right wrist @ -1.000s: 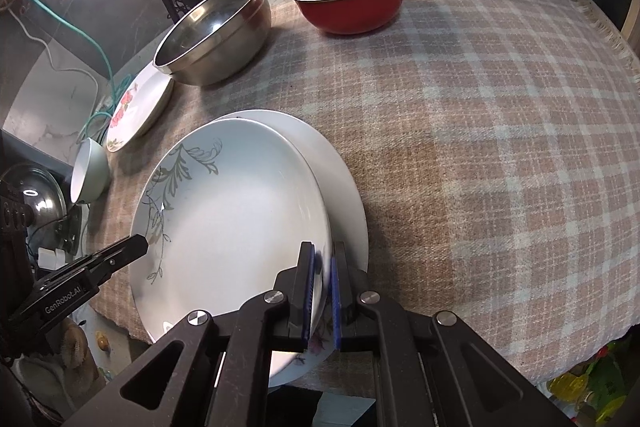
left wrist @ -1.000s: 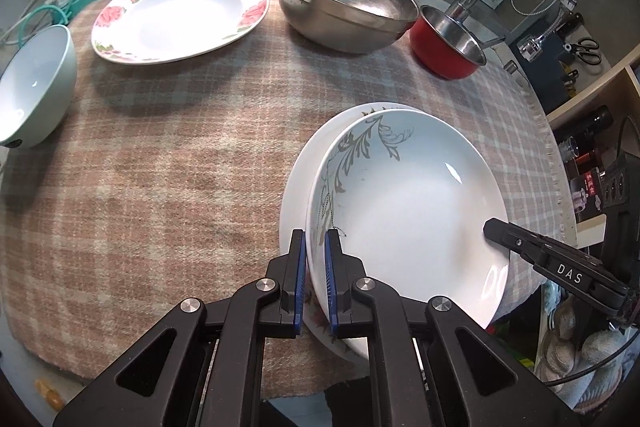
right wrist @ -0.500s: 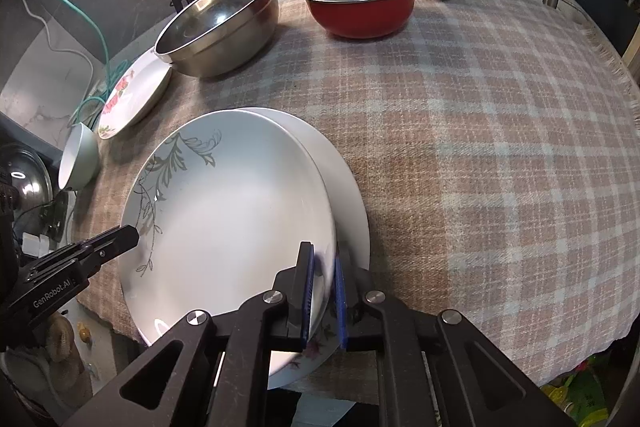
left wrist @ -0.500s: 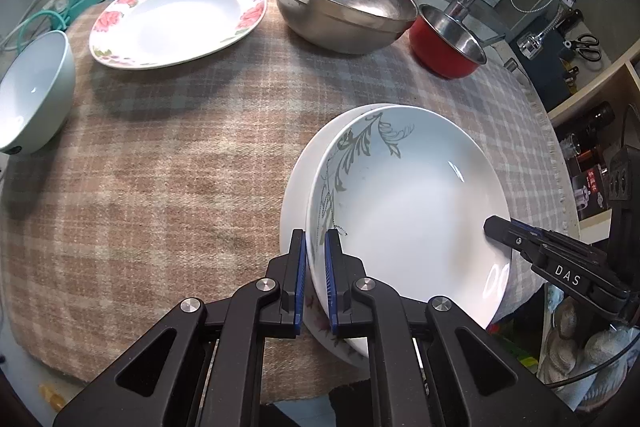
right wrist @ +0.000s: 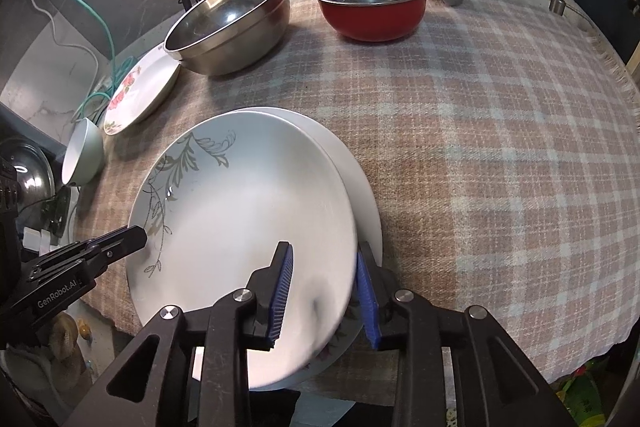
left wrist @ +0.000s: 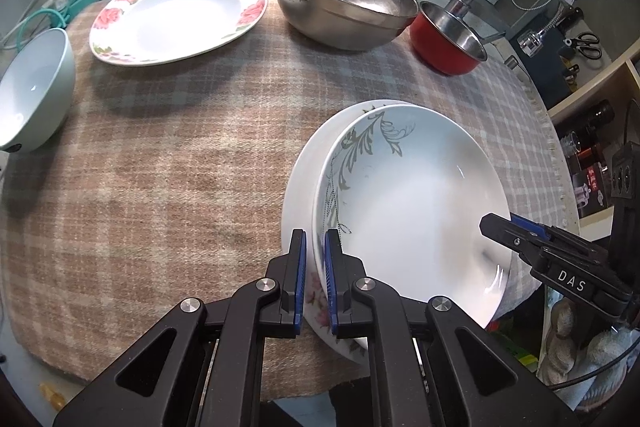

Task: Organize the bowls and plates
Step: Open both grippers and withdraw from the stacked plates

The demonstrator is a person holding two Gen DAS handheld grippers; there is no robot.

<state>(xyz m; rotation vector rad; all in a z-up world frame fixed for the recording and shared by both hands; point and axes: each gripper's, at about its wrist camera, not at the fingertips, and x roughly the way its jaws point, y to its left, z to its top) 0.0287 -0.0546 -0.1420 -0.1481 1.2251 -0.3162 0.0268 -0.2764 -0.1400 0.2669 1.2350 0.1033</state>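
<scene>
White leaf-patterned plate (right wrist: 240, 227) is lying stacked; right gripper (right wrist: 324, 291), at its five o'clock rim, is opening off it, releasing, while left gripper (left wrist: 316, 279) is clamping the opposite rim.

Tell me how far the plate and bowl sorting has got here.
Done: the leaf-pattern plate sits on the white plate. In hand: the left claw pinches its rim; the right claw has just been opening, pads off the rim. Left: the floral plate, white bowl, steel bowl and red bowl stand apart.
</scene>
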